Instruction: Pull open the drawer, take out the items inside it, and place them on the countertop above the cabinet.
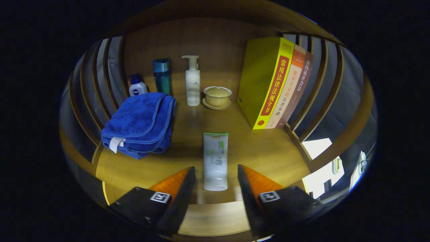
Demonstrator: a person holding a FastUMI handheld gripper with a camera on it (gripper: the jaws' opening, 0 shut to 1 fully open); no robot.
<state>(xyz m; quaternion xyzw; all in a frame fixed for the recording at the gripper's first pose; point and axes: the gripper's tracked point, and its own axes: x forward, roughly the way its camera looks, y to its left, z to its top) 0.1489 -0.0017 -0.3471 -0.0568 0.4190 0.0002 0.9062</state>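
Setting the tube (215, 160) down looks like the step in hand: it lies flat on the desk (268, 151), its cap end toward the back and its crimped end between the two fingers of the tongs (216, 178). The tongs are spread, with a gap showing on each side of the tube, so neither finger presses on it. To finish well, I would draw the tongs straight back along the tube's length, level and without closing, so a finger does not nudge it askew or roll it toward the front edge. It sits clear of the folded blue towel (141, 122) to one side and the upright books (273, 84) to the other, so no shifting seems needed.

Along the back wall stand a small white bottle (137, 88), a teal bottle (162, 75), a pump bottle (192, 82) and a lidded bowl on a saucer (217, 97).

Hard to judge: the drawer lies below what can be seen, so whether more items wait inside is unknown. The small white bottle's base is hidden behind the towel.
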